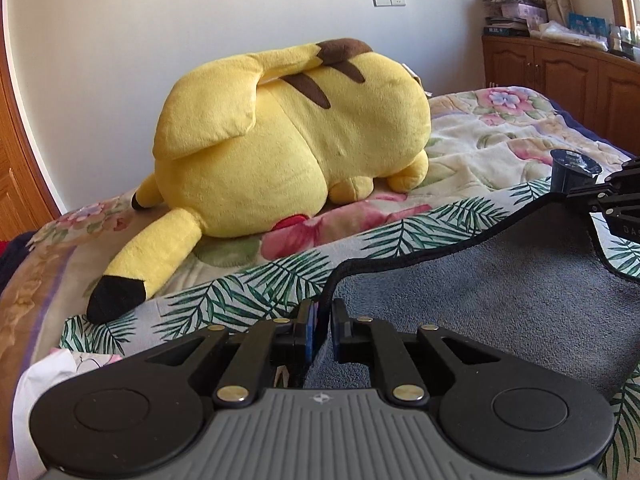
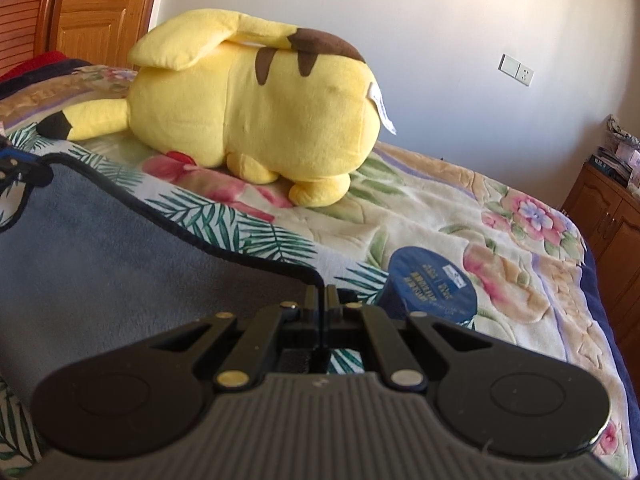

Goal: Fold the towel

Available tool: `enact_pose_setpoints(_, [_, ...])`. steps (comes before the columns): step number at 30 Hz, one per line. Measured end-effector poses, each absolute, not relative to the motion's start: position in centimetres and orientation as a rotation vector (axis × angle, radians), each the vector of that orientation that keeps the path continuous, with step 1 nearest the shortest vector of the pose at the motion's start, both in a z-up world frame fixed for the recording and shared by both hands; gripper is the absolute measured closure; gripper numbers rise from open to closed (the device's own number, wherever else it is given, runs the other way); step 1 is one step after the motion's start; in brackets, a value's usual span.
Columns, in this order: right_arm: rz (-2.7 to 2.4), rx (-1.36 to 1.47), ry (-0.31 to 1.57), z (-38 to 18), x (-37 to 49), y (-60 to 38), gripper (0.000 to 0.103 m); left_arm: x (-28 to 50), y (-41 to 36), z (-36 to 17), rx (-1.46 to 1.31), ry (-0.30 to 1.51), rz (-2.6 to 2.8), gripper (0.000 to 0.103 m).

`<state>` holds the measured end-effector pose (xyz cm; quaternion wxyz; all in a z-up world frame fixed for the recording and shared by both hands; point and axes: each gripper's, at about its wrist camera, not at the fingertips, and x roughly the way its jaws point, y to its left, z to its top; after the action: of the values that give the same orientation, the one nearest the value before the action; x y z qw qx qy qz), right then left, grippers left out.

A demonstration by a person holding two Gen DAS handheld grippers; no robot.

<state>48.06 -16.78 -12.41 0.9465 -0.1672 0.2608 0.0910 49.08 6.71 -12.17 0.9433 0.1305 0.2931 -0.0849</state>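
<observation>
A grey towel [image 1: 480,288] with a dark hem lies over the bed, its far edge lifted between my two grippers. My left gripper [image 1: 323,312] is shut on the towel's left far corner. My right gripper [image 2: 321,300] is shut on the towel's [image 2: 120,264] right far corner. In the left wrist view the right gripper [image 1: 612,196] shows at the far right, holding the hem. In the right wrist view the left gripper [image 2: 16,164] shows at the far left edge. The towel sags between them.
A large yellow plush toy [image 1: 288,140] lies on the bed behind the towel, also seen in the right wrist view [image 2: 256,112]. A dark blue round tin [image 2: 432,292] sits just right of my right gripper. A leaf-print sheet [image 1: 248,288] and floral blanket [image 2: 500,240] cover the bed. Wooden cabinets [image 1: 560,68] stand at the right.
</observation>
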Motion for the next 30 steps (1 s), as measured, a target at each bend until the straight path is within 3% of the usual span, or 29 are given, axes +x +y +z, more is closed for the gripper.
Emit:
enact_pose_setpoints(3, [0.184,-0.338,0.533,-12.5,48.1,-16.5,0.1,49.0,6.8,-12.3,0.267,0.601,-0.167,0.103])
enact_pose_setpoints(6, [0.186,-0.334,0.534,-12.3,47.8,-16.4,0.09,48.6,6.8,-12.1,0.265,0.6,-0.163,0.091])
enact_pose_setpoints(11, [0.188,-0.292,0.539,-11.4,46.9,-16.7,0.088,47.3,6.9,-11.3,0.234,0.605,-0.17,0.076])
enact_pose_setpoints(12, [0.191,-0.279,0.54,-11.1,46.6,-16.8,0.081,47.0,6.9,-11.0,0.229,0.604,-0.173,0.075])
enact_pose_setpoints(13, [0.195,-0.266,0.539,-10.8,46.2,-16.9,0.068,46.5,6.9,-10.7,0.229,0.603,-0.175,0.074])
enact_pose_setpoints(15, [0.209,-0.248,0.529,-10.2,45.1,-16.9,0.06,45.7,6.8,-10.1,0.229,0.601,-0.177,0.073])
enact_pose_setpoints(23, [0.229,-0.185,0.523,-7.0,40.9,-16.9,0.059,41.7,6.8,-6.5,0.209,0.58,-0.175,0.062])
enact_pose_setpoints(30, [0.238,-0.148,0.493,-3.8,37.4,-17.0,0.045,38.4,6.8,-3.3,0.188,0.551,-0.174,0.051])
